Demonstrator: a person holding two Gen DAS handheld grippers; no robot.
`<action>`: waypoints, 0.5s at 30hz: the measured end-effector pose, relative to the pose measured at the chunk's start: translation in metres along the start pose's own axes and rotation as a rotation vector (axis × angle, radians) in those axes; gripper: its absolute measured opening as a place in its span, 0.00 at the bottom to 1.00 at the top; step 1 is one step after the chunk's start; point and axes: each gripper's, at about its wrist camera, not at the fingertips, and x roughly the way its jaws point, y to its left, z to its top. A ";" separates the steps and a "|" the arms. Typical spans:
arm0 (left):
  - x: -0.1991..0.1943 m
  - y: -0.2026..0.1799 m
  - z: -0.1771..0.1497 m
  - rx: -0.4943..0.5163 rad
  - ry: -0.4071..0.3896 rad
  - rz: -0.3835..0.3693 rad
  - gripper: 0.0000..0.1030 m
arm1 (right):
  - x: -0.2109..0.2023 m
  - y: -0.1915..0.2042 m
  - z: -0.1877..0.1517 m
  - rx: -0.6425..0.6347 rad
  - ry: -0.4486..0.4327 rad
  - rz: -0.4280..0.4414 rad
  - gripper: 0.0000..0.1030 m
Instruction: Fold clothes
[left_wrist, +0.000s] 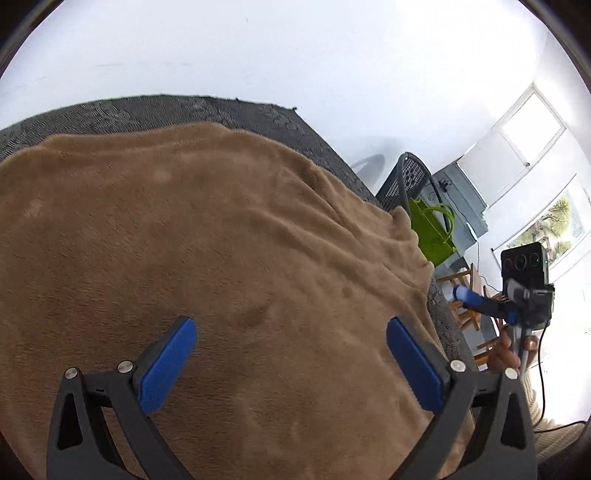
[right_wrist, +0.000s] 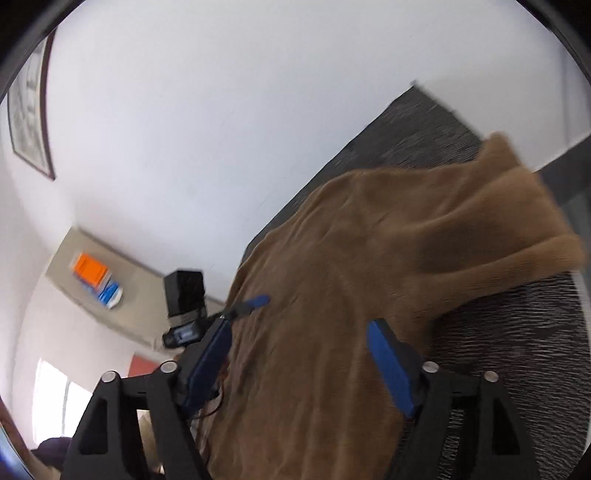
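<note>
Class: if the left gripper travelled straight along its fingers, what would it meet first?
Most likely the fuzzy brown fleece cloth spread on the dark grey textured mat; the left gripper, jaws open, points down at it, though depth is unclear.

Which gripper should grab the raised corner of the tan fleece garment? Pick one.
Right, probably. The right gripper stands open, facing the tan fleece garment's raised corner; the left gripper hovers open over its flat middle.

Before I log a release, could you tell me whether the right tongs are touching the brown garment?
Apart. In the right wrist view the right tongs stand open, both blue pads bare, above the brown garment; no cloth lies between them.
</note>
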 end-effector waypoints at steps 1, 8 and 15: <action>0.003 0.001 0.000 0.003 0.004 0.001 1.00 | -0.012 -0.007 0.000 0.057 -0.029 0.003 0.77; 0.018 -0.007 -0.008 0.006 0.044 -0.007 1.00 | -0.064 -0.077 0.012 0.506 -0.255 -0.040 0.78; 0.019 -0.006 -0.010 0.015 0.046 0.006 1.00 | -0.057 -0.118 0.026 0.706 -0.261 -0.116 0.79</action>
